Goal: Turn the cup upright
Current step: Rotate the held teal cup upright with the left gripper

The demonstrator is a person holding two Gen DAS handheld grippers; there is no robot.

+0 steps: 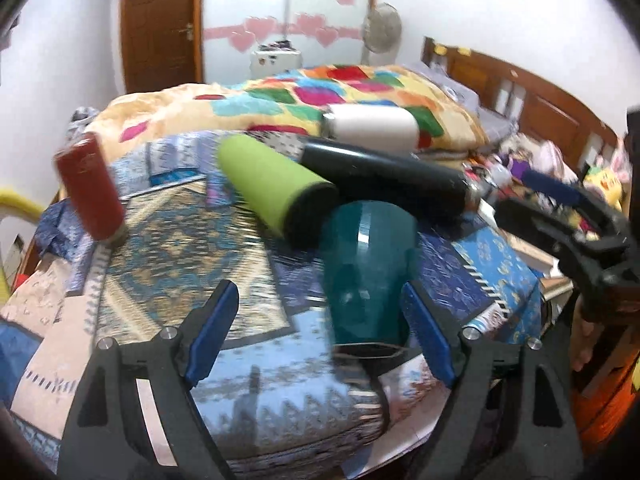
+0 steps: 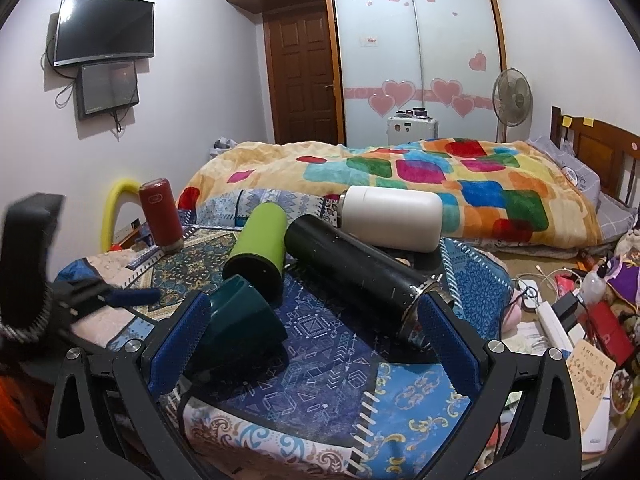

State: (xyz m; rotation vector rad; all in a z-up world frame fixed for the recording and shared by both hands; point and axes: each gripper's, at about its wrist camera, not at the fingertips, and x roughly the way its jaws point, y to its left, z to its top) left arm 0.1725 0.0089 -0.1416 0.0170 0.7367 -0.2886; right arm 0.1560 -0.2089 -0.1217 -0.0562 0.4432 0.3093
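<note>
While the teal cup is lying between them, left gripper fingers are spreading wide | right gripper fingers are gaping, holding nothing | left view is blurring.

both wrist views look low across the patterned cloth, toward the bed.

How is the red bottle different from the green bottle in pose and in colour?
The red bottle stands on its end near the far left corner of the patterned cloth; the green bottle lies on its side near the middle. The red bottle stands alone, while the green bottle lies close beside the black flask and the teal cup. One is dark red, the other lime green. Both are cylinders on the same cloth.
</note>
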